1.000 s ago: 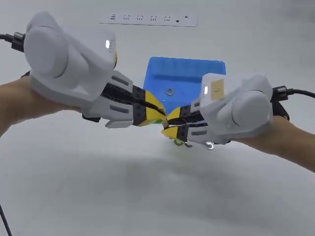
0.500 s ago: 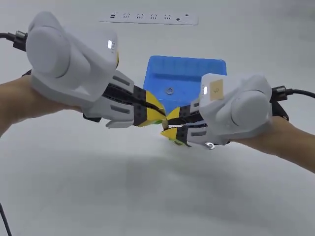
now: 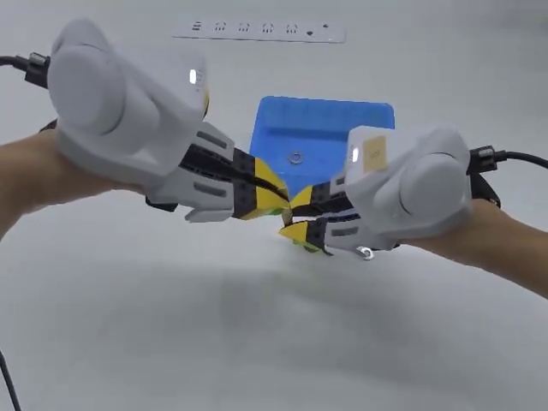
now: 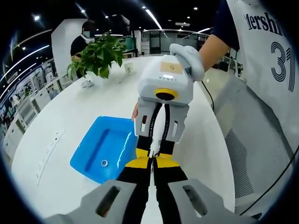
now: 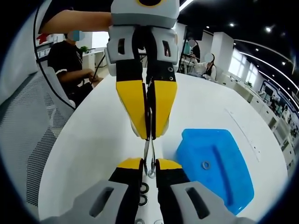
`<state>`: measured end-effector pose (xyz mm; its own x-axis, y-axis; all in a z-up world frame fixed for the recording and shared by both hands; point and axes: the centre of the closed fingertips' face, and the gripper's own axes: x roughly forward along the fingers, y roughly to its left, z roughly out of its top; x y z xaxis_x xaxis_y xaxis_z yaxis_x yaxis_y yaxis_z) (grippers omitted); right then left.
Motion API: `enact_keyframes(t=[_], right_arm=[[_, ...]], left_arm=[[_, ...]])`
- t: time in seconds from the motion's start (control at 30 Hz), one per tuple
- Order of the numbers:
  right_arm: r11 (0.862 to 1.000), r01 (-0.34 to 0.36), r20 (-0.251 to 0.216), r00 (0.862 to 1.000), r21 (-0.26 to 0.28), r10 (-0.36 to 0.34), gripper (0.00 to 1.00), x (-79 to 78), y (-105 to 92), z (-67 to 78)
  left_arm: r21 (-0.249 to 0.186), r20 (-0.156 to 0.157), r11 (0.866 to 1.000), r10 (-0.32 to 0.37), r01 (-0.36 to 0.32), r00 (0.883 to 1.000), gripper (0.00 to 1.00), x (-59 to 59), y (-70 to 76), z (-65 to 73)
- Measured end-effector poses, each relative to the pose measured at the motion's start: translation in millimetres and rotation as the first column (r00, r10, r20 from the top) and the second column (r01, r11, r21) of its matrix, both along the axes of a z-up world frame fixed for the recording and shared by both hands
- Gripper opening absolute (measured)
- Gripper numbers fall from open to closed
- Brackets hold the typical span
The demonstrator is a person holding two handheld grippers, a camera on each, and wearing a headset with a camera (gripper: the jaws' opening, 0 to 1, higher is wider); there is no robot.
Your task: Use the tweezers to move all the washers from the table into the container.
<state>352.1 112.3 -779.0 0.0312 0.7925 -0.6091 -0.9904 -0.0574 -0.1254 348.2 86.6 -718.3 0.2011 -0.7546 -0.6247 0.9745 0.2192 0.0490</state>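
Step in hand: sorting out the hold on the tweezers (image 5: 149, 150), not yet a pick.

- Left gripper (image 3: 272, 199) and right gripper (image 3: 295, 221) meet tip to tip just in front of the container (image 3: 342, 137).
- Right gripper view: the tweezers run as a thin metal strip from the left gripper's jaws down into the right's own.
- Left jaws clenched on the tweezers. Right jaws look clenched on the other end, less plainly.
- One washer (image 3: 295, 157) lies in the container.
- Loose washers (image 5: 144, 187) on the surface (image 3: 257, 325) sit below the right jaws; another (image 3: 366, 253) lies under the right gripper's body.

Judgement: early in the task, with one in and several out. The next move calls for one gripper to release so the other carries the tweezers alone, gripped so that a squeeze closes the tips. Then down to the nearest washer. Risk is the thin strip twisting or slipping in the handover.
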Motion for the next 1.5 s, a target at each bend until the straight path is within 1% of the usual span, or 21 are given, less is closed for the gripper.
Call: enact_keyframes(t=[0.07,0.17,0.23,0.33,0.5,0.63,0.77,0.87,1.0,1.17,1.23,1.27,1.33,1.5], right_arm=[[1.000,-0.006,0.002,1.000,-0.002,0.006,0.12,0.5,-1.5,1.3],[1.000,-0.026,-0.009,1.000,0.012,0.026,0.13,1.6,-2.2,5.8],[0.999,-0.034,-0.034,0.999,0.016,0.035,0.12,0.5,-1.8,5.3],[0.999,-0.048,-0.026,0.998,0.004,0.049,0.11,-0.4,-2.6,2.5],[0.999,-0.054,-0.015,0.998,0.003,0.054,0.10,-0.3,-3.0,2.3],[0.999,-0.051,-0.012,0.999,0.004,0.051,0.10,-0.5,-3.3,2.4],[0.999,-0.053,-0.003,0.999,-0.004,0.053,0.10,-1.6,-2.9,2.5],[0.998,-0.058,0.001,0.998,-0.010,0.058,0.10,-3.3,-2.5,2.8],[0.998,-0.063,0.003,0.998,-0.003,0.063,0.10,-6.8,-2.7,9.1],[0.998,-0.059,0.017,0.998,0.012,0.059,0.10,-6.4,-4.1,20.3],[0.998,-0.063,0.029,0.998,0.014,0.062,0.10,-5.5,-5.3,25.4],[0.998,-0.065,0.042,0.997,0.014,0.064,0.10,-3.9,-6.4,29.5],[0.997,-0.076,0.070,0.995,0.011,0.075,0.09,-1.4,-8.7,35.9],[0.997,-0.068,0.093,0.994,0.022,0.065,0.09,3.4,-11.1,51.4]], left_arm=[[0.003,-0.001,1.000,-0.004,0.004,1.000,0.06,0.2,-0.5,0.0],[0.004,-0.007,1.000,-0.008,0.008,1.000,0.06,1.1,-1.0,-0.1],[0.010,-0.010,1.000,-0.011,0.011,1.000,0.06,1.9,-0.7,-0.1],[0.017,-0.008,1.000,-0.015,0.015,1.000,0.06,3.2,-0.7,-0.3],[0.016,-0.015,1.000,-0.016,0.017,1.000,0.05,3.5,-1.5,-0.5],[0.015,-0.015,1.000,-0.018,0.018,1.000,0.05,3.1,-2.2,-0.5],[0.014,-0.021,1.000,-0.014,0.014,1.000,0.06,0.9,-1.1,-0.7],[0.031,-0.022,0.999,-0.017,0.018,1.000,0.06,-2.0,0.7,-0.7],[0.024,-0.023,1.000,-0.017,0.017,1.000,0.06,-4.8,1.6,5.7],[0.022,-0.007,0.999,-0.026,0.026,1.000,0.06,-4.8,0.1,17.0],[0.020,0.003,0.999,-0.031,0.031,1.000,0.06,-4.1,-0.6,22.8],[0.018,0.008,0.999,-0.031,0.031,0.999,0.06,-3.7,-0.9,25.5],[0.022,0.029,0.999,-0.034,0.034,0.999,0.06,-2.2,-1.6,31.5],[0.027,0.067,0.999,-0.041,0.039,0.997,0.06,0.1,-4.2,46.4]])
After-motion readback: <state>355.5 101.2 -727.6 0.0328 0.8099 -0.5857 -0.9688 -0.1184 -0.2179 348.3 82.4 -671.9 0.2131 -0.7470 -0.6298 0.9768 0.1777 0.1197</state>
